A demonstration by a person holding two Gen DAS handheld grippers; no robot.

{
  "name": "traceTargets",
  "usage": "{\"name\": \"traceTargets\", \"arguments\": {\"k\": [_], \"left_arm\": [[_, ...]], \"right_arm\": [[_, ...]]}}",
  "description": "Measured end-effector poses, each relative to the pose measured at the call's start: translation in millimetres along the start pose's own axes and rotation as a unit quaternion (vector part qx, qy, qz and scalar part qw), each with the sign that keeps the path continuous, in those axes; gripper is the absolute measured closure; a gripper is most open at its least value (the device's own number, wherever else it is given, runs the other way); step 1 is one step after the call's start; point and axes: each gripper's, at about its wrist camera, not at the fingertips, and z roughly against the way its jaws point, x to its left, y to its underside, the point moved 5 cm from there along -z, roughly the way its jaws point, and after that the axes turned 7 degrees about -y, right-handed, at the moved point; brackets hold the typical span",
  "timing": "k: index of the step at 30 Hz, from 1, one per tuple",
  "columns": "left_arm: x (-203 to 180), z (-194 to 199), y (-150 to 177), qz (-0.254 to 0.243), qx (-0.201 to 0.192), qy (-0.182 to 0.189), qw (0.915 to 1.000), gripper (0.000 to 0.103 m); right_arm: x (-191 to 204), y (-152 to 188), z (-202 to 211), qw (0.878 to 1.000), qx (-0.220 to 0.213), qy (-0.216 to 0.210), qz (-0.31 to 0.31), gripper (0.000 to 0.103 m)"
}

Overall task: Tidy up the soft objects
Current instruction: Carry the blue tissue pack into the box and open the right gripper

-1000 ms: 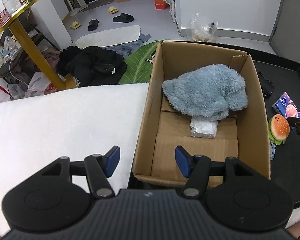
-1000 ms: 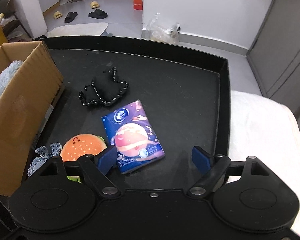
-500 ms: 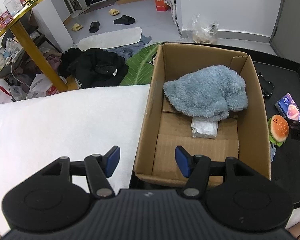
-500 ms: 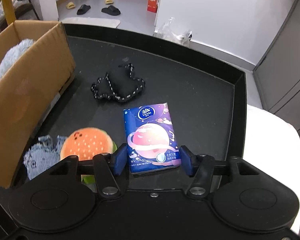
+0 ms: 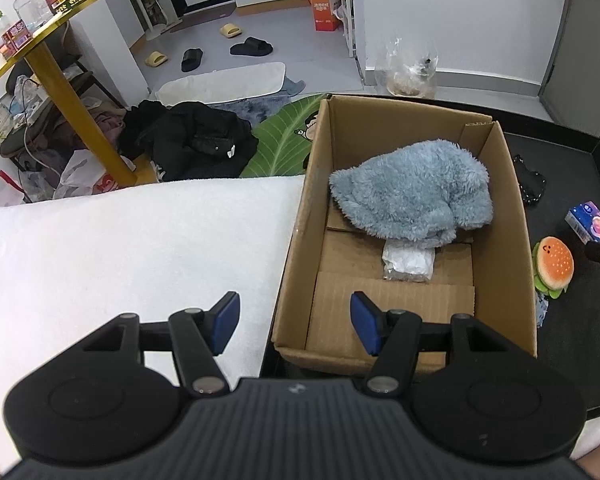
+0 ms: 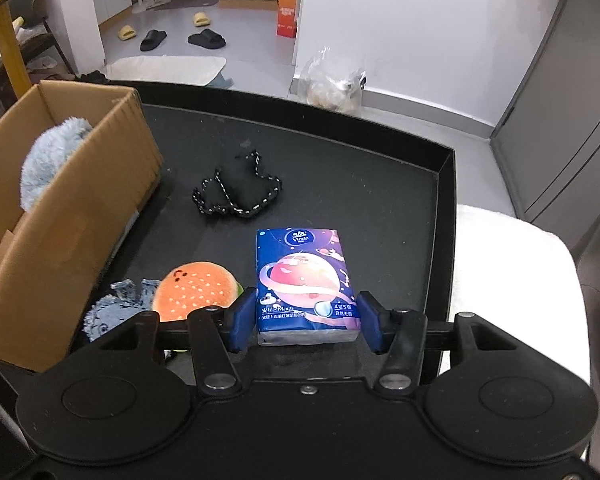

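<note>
The right gripper's [image 6: 306, 322] jaws, spread, straddle the near end of the blue planet-printed tissue pack [image 6: 305, 282] at lower centre, its long axis pointing away, while the left gripper [image 5: 294, 322] idles spread.

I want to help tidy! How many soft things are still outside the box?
4: tissue pack between the right claw's fingers, burger plush, blue cloth beside it, black pouch farther back.
</note>
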Motion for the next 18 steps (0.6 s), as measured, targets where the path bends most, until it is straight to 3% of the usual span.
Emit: {"name": "traceTargets", "arguments": {"k": [18], "left_arm": [[10, 1, 2, 0.03, -0.009, 0.018, 0.9993, 0.043]], "right_arm": [[0, -28, 48, 0.998, -0.06, -0.012, -0.034, 0.051]]}}
